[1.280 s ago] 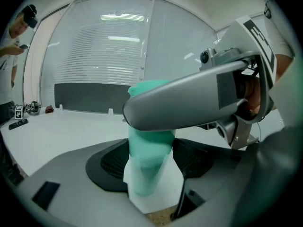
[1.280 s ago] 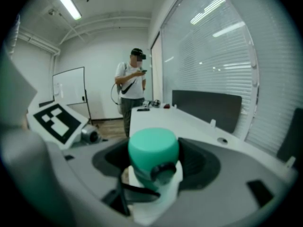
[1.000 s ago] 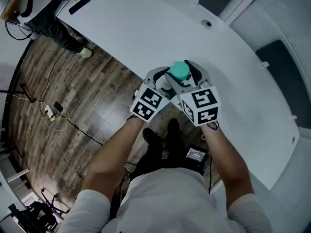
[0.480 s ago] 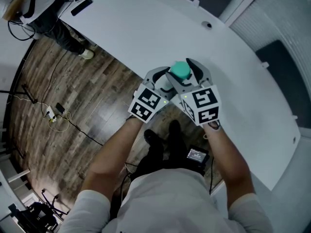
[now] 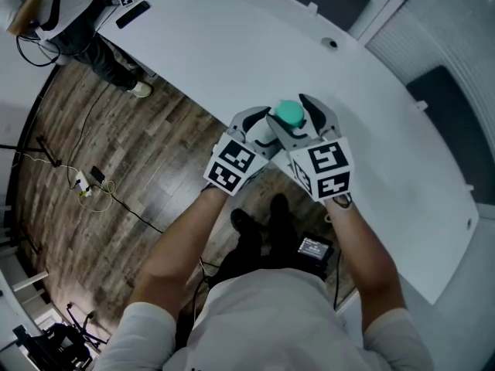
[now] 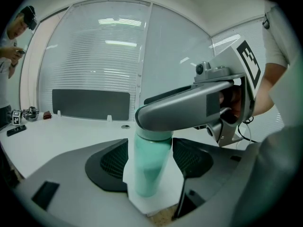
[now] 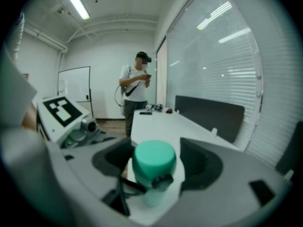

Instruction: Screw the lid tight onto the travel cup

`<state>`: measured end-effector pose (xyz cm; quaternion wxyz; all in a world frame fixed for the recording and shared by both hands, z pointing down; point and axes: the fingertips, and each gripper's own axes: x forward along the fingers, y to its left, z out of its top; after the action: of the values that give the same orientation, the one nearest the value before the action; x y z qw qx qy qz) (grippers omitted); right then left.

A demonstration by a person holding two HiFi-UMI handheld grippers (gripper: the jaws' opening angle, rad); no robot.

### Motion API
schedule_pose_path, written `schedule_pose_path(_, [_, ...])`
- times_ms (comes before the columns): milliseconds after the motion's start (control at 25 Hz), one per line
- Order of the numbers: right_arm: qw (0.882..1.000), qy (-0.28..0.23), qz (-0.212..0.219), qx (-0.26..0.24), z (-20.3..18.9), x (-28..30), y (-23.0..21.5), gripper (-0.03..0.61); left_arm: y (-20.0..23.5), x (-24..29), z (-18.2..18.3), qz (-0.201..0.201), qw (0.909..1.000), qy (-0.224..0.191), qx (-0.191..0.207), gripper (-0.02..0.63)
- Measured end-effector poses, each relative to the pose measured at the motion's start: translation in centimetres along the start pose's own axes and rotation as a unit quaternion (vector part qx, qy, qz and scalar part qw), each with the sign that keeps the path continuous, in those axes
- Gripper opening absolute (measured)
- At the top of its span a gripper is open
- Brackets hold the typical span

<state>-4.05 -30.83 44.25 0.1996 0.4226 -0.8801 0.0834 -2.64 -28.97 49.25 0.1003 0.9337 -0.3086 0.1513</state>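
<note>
Nearest the camera, the person's grey shirt (image 5: 263, 315) filled the bottom of the head view, with both bare forearms (image 5: 184, 246) reaching forward over a wooden floor (image 5: 100, 137). Each arm ended in a marker cube (image 5: 232, 166), and the two cubes sat close together, side by side.

Just past the cubes, the left gripper (image 5: 260, 127) and the right gripper (image 5: 298, 119) met on the travel cup (image 6: 147, 167), which stood upright at the near edge of the white table (image 5: 232, 52). I could not tell whether its base rested on the table.

The left gripper's jaws were closed on the cup's pale green body, low down, one dark pad (image 6: 111, 162) on each side. The right gripper's jaws were clamped higher up, around the green lid (image 7: 154, 161) on top of the cup. In the left gripper view, one grey jaw of the right gripper crossed in front of the lid and hid it. A small black loop (image 7: 127, 186) hung at the lid's side.

Farther out, the table curved away bare, apart from a round hole (image 5: 330, 43) near its far edge. Dark panels (image 5: 448, 122) stood along that edge. At the table's far end lay a black bar (image 5: 133, 13), and a second person (image 7: 136, 91) stood beside that end.
</note>
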Motion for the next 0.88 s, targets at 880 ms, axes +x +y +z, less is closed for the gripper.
schedule_pose_path(880, [0.999, -0.050, -0.007, 0.018, 4.2, -2.8, -0.7, 0.313, 0.0, -4.0, 4.1, 0.000, 0.9993, -0.038, -0.009, 0.311])
